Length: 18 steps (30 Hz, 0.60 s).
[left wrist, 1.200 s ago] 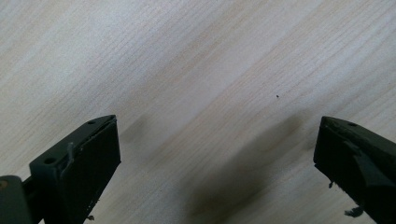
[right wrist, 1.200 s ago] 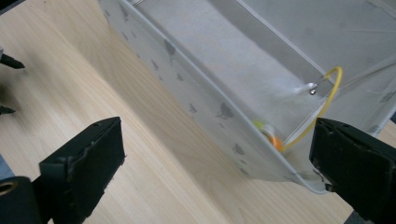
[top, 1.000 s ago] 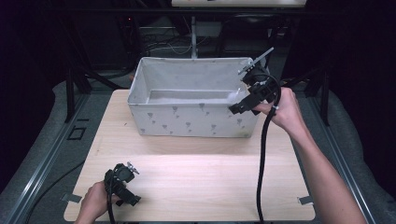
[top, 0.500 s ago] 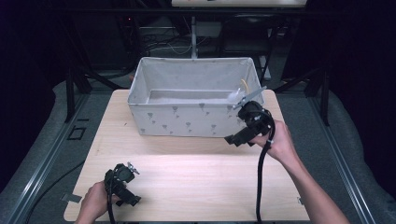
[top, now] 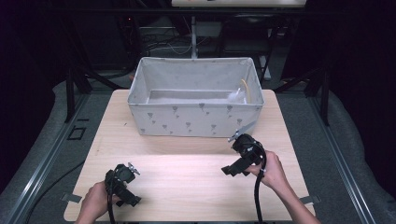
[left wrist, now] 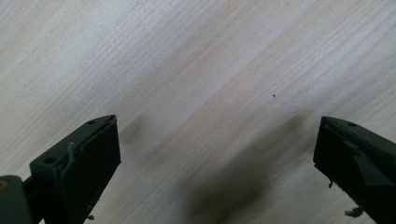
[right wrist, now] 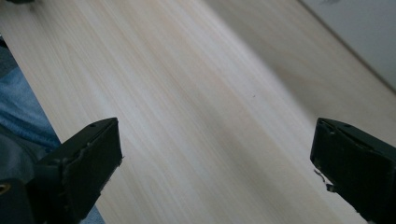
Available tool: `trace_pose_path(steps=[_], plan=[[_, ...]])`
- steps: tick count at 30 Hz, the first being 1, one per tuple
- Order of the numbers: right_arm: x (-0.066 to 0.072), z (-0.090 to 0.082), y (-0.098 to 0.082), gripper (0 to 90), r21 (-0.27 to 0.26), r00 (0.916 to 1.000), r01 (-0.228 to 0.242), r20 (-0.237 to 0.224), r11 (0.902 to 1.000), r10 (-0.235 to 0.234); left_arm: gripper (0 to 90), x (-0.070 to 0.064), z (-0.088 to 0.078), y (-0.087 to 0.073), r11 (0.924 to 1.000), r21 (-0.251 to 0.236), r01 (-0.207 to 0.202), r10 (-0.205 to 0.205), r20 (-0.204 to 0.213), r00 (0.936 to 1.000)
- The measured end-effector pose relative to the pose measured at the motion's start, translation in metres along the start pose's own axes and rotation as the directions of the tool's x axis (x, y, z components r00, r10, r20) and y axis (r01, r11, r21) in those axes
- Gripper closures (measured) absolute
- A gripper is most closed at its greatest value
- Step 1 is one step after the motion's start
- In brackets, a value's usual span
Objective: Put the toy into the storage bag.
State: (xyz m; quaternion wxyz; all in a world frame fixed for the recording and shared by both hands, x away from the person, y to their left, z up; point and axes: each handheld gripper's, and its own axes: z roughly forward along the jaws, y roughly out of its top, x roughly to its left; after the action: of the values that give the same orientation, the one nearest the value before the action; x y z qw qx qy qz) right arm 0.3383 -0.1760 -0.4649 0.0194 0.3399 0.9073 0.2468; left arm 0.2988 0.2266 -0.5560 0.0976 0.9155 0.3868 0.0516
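A pale grey fabric bin (top: 196, 122) with a small printed pattern stands at the back middle of the wooden table (top: 187, 163). Inside it, by the right wall, lie a white scrap (top: 232, 96) and a thin yellow loop (top: 246, 90). My right gripper (top: 236, 168) hovers in front of the bin's right corner, held by a hand. Its jaws stand wide apart over bare wood, so the right gripper (right wrist: 212, 144) is open. Near the front left edge, my left gripper (top: 125, 193) rests low in the other hand. The left gripper (left wrist: 217, 140) is open too, nothing between its fingers.
The bin's wall (right wrist: 359, 32) crosses the upper right corner of the right gripper view, and blue denim (right wrist: 23, 116) shows past the table's edge at its left. Dark frames and cables stand behind the table (top: 191, 42).
The right gripper has come away from the bin's right rim and dropped toward the front of the table. The left gripper has stayed put.
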Motion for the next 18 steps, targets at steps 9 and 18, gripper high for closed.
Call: trace_pose_path(steps=[9, 18], plan=[[0.0, 0.036, -0.021, 1.5, 0.073, 1.0, 0.0, 0.007, 0.9973, -0.001, 0.8, -0.001, -0.001, 0.001, 0.9999, 0.006, -0.015, 0.015, -0.001, 0.9999], [-0.006, 0.043, -0.024, 2.4, 0.108, 0.9995, 0.01, 0.027, 0.9941, -0.013, 0.6, -0.003, -0.001, 0.003, 0.9995, 0.008, -0.032, 0.032, -0.001, 0.9995]])
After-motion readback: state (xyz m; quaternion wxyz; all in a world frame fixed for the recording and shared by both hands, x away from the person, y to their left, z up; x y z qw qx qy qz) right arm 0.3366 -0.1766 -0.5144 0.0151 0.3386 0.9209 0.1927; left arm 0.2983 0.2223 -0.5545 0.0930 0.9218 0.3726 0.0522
